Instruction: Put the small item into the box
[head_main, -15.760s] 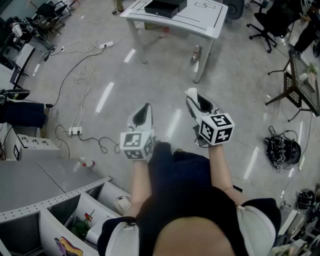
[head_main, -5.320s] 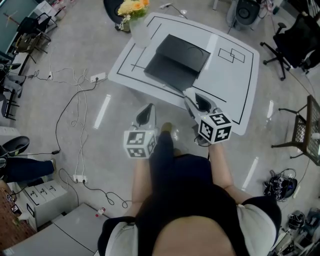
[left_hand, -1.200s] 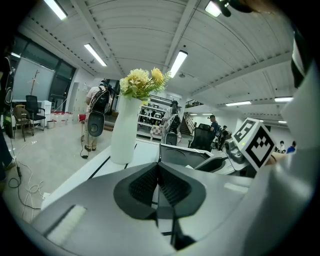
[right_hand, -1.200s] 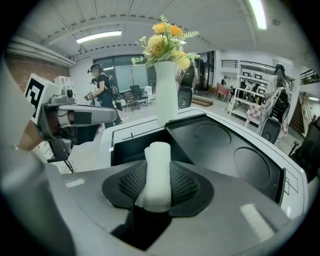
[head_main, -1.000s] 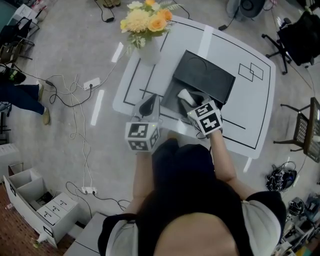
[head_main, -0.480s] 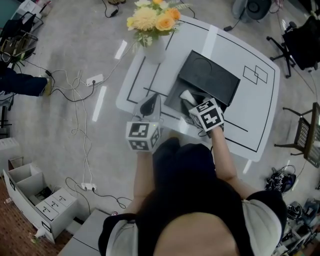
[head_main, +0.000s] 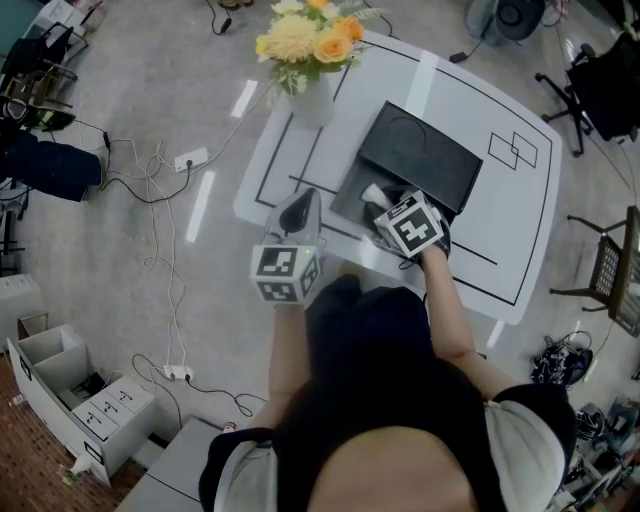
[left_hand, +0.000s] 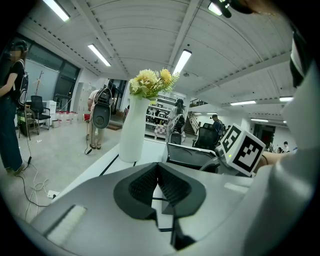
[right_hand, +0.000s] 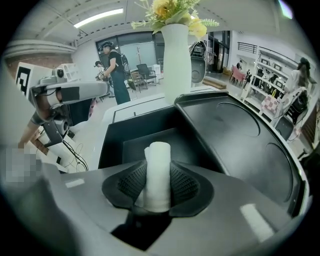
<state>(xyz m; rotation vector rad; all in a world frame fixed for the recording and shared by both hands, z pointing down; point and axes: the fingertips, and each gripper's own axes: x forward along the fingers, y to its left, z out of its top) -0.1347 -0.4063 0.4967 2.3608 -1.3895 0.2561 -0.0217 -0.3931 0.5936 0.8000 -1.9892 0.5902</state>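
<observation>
In the head view, a white table (head_main: 520, 215) marked with black lines carries an open black box (head_main: 350, 200), its lid (head_main: 420, 155) laid back flat behind it. A white vase (head_main: 312, 100) of yellow and orange flowers (head_main: 305, 35) stands at the table's far left corner. The right gripper (head_main: 378, 200) reaches over the box's near edge with a small white roll (head_main: 372, 191) showing at its tip. The left gripper (head_main: 299, 207) hovers over the table's near edge, just beside the box and clear of it.

In the left gripper view, the left gripper (left_hand: 159, 181) has its ribbed jaws pressed together with nothing between them. Beyond them stand the vase (left_hand: 133, 132), the box (left_hand: 189, 156) and the right gripper's marker cube (left_hand: 243, 149).

In the right gripper view, the right gripper (right_hand: 158, 190) clamps the white roll (right_hand: 157, 167) upright between its pads, the roll's top poking out past the jaws. It hangs above the box's open compartment (right_hand: 135, 142), not resting in it. The lid (right_hand: 235, 140) lies to the right and the vase (right_hand: 176, 57) rises behind.
</observation>
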